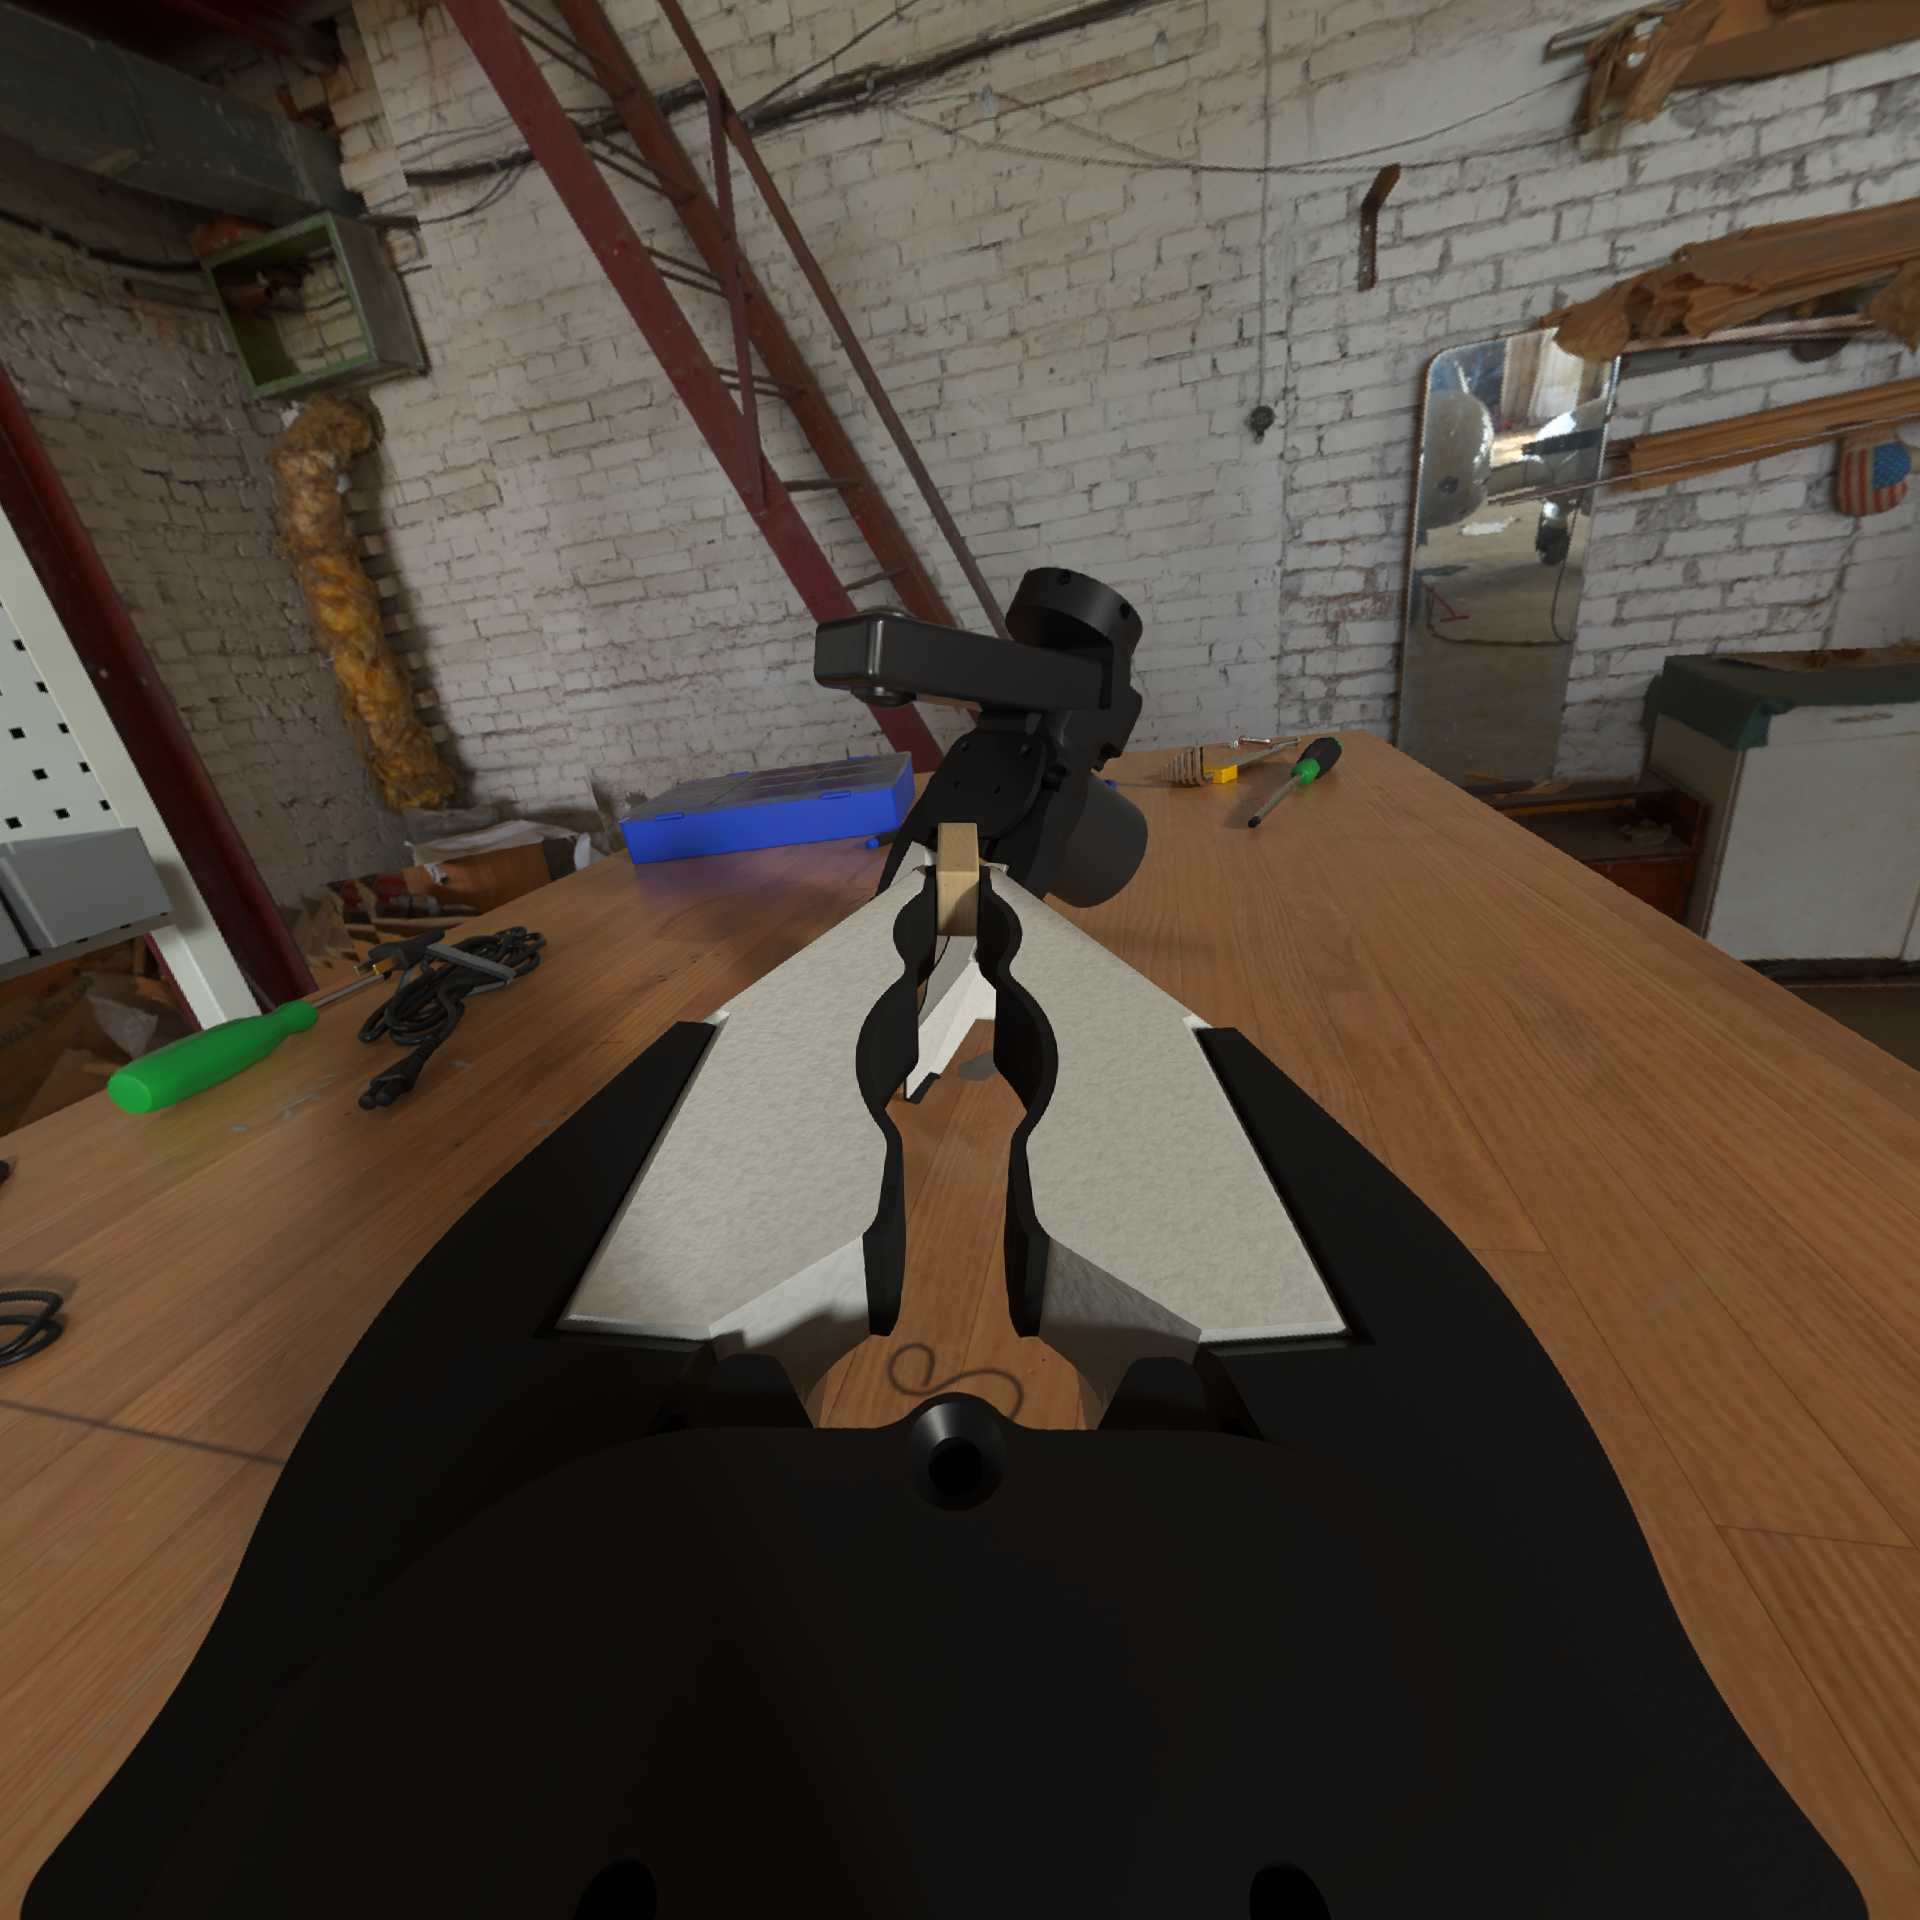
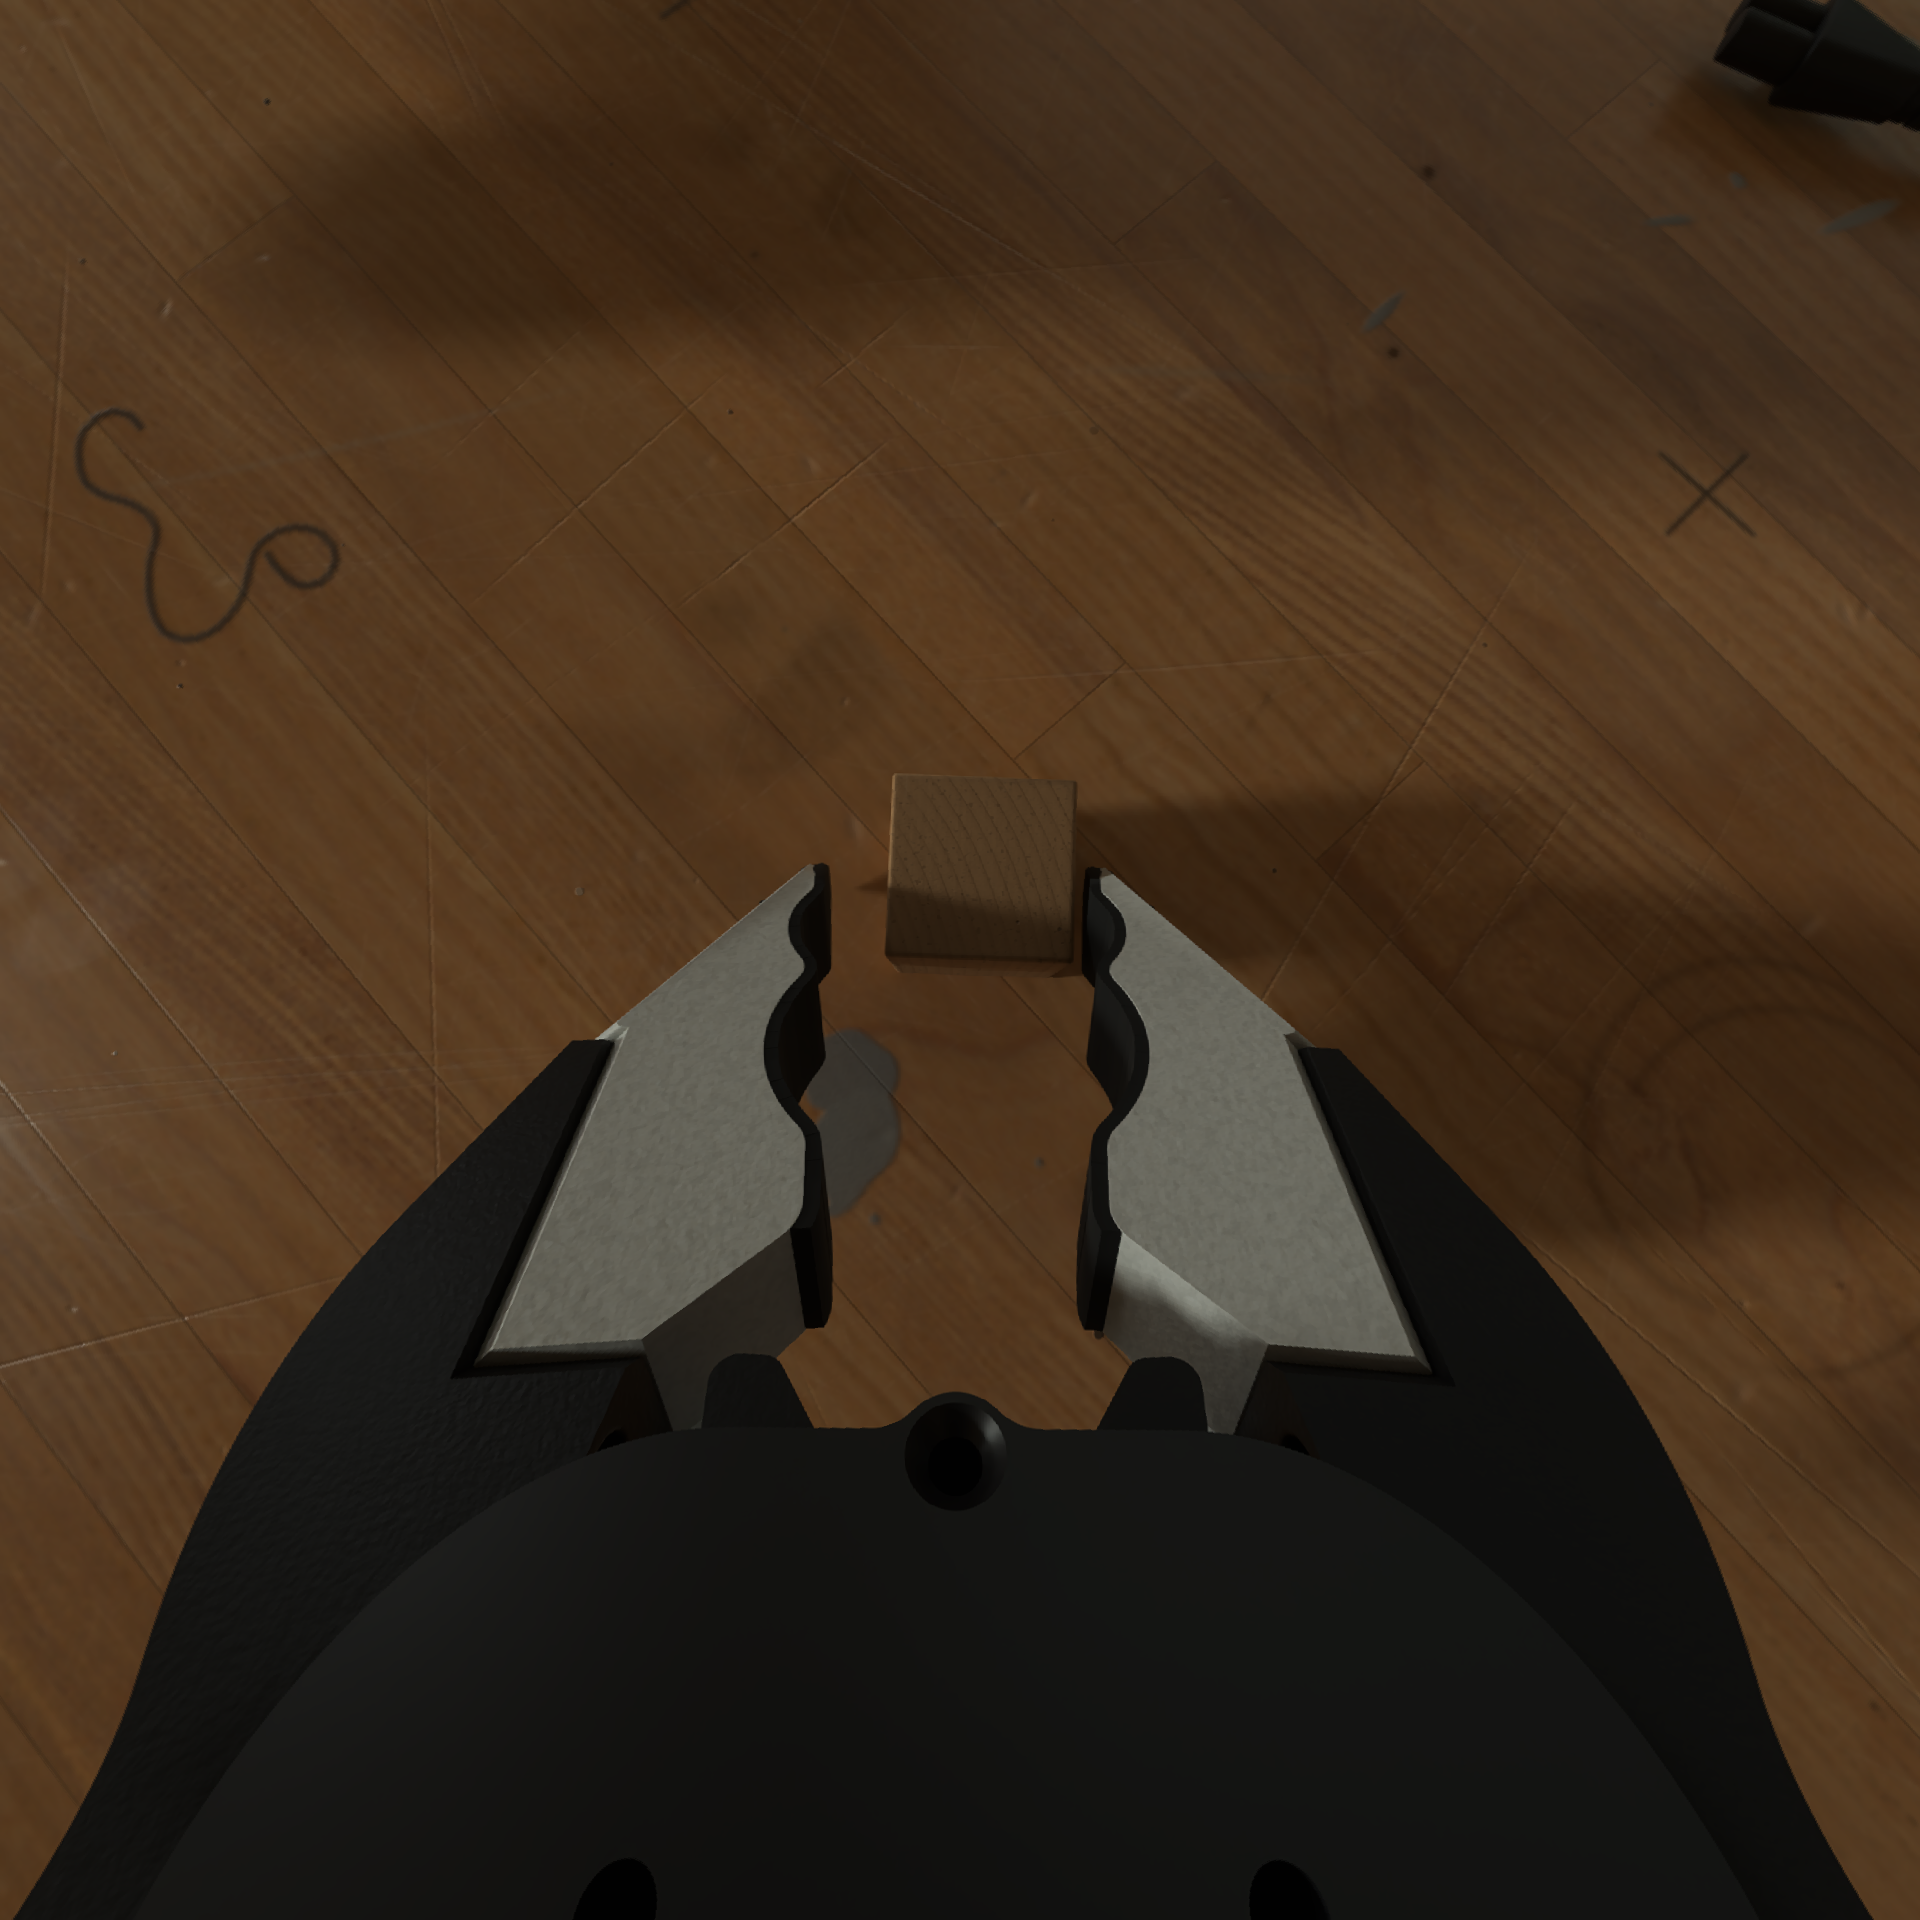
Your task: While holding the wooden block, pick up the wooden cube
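Observation:
In the left wrist view my left gripper (image 1: 957,896) is shut on a small pale wooden block (image 1: 957,876), held at the fingertips above the wooden table (image 1: 1403,1091). Just beyond it the other gripper's black body (image 1: 1023,758) points down at the table. In the right wrist view my right gripper (image 2: 957,894) is open and points down over the table (image 2: 520,831). A wooden cube (image 2: 979,868) stands on the table between and just past the fingertips. It lies close to the right finger (image 2: 1103,914), with a gap to the left finger.
A blue flat case (image 1: 764,805) lies at the table's far side. A green-handled screwdriver (image 1: 213,1055) and a black cable (image 1: 447,997) lie at the left. Another screwdriver (image 1: 1294,779) and small parts lie far right. A black object (image 2: 1829,62) shows at the right wrist view's top right corner.

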